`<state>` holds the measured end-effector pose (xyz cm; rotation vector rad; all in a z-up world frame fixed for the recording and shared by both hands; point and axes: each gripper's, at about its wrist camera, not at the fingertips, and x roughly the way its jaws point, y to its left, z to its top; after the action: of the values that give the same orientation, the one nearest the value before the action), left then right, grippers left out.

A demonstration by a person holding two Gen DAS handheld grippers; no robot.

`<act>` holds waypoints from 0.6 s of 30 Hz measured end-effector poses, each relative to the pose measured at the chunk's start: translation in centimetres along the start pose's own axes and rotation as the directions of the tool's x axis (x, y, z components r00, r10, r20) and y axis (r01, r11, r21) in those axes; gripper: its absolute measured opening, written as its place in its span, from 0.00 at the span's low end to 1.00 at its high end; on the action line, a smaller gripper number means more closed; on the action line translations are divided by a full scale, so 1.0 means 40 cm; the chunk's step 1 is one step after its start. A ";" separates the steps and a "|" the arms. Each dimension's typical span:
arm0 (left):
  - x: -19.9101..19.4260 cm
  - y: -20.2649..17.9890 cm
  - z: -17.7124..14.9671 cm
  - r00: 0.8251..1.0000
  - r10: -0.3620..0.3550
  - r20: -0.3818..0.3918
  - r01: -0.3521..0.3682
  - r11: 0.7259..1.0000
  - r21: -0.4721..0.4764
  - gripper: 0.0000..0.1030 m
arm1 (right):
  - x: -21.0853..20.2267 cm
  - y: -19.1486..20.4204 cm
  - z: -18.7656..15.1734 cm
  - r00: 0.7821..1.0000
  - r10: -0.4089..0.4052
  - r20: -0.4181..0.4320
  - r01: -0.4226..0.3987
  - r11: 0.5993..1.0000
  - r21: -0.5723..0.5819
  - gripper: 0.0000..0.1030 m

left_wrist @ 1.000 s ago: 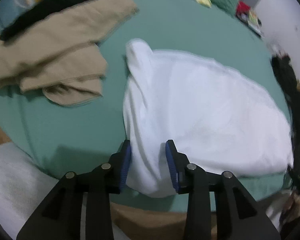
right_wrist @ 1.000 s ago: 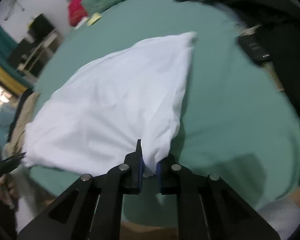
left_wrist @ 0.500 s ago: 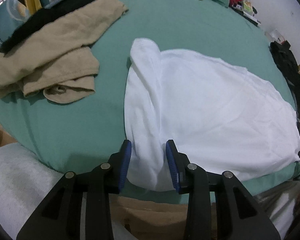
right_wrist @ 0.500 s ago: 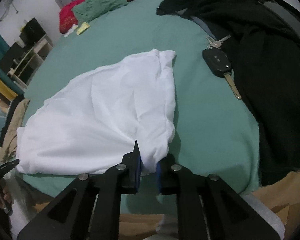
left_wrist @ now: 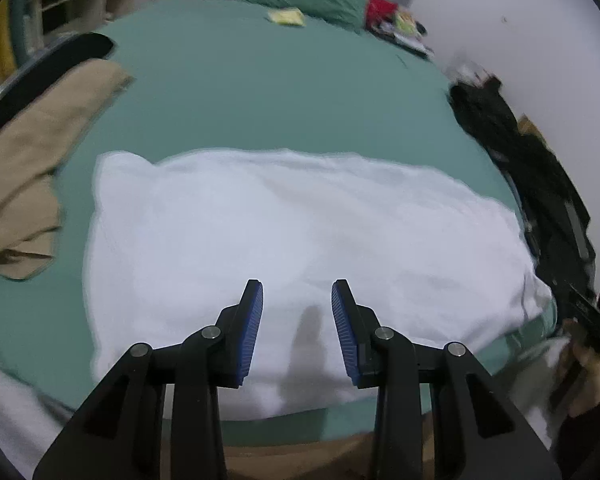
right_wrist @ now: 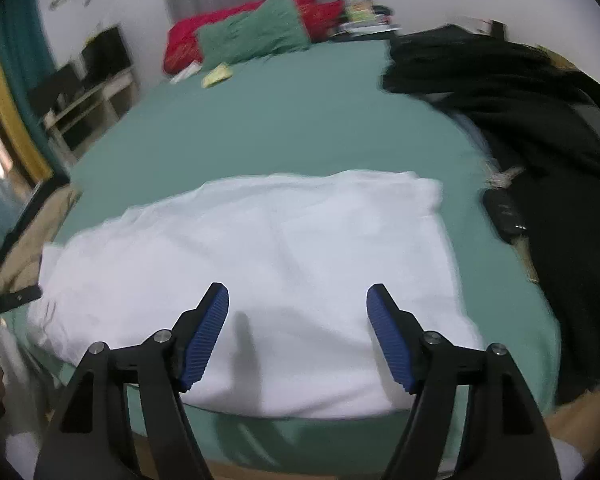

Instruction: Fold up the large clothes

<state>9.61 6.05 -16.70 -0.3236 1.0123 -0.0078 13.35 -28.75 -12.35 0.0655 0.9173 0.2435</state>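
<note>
A large white garment (left_wrist: 300, 232) lies folded into a broad rectangle near the front edge of the green bed (left_wrist: 260, 92). It also shows in the right wrist view (right_wrist: 268, 264). My left gripper (left_wrist: 297, 320) is open and empty, held above the garment's near edge. My right gripper (right_wrist: 298, 324) is wide open and empty, also above the near edge. The views are blurred by motion.
Beige clothes (left_wrist: 32, 152) lie at the left of the bed. Black clothes (right_wrist: 540, 128) and a car key (right_wrist: 504, 216) lie at the right. Green and red pillows (right_wrist: 252, 32) sit at the head. A shelf unit (right_wrist: 84, 92) stands at the far left.
Both grippers have let go of the white garment and pulled back and up. The right jaws opened wide. The garment now lies flat on the bed.
</note>
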 end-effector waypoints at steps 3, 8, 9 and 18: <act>0.057 0.002 -0.061 0.994 0.055 -0.091 -0.055 0.998 0.003 0.37 | 0.041 0.066 -0.006 0.997 -0.072 -0.016 0.070 0.992 -0.106 0.72; 0.053 -0.013 -0.083 0.992 0.106 -0.067 -0.102 0.993 0.062 0.37 | 0.094 0.042 -0.050 0.989 -0.085 -0.121 0.072 0.991 -0.111 0.87; 0.048 -0.008 -0.083 0.991 0.115 -0.075 -0.111 0.993 0.049 0.37 | 0.089 0.030 -0.058 0.988 -0.089 -0.124 0.077 0.993 -0.091 0.89; -0.069 -0.043 -0.070 0.994 0.102 0.038 -0.103 0.995 0.010 0.37 | -0.056 -0.051 -0.114 0.996 0.003 -0.087 0.010 0.988 0.152 0.89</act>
<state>6.03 4.12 -15.32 -0.2596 0.9902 0.0846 8.80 -31.48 -13.69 0.1961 1.0219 0.1739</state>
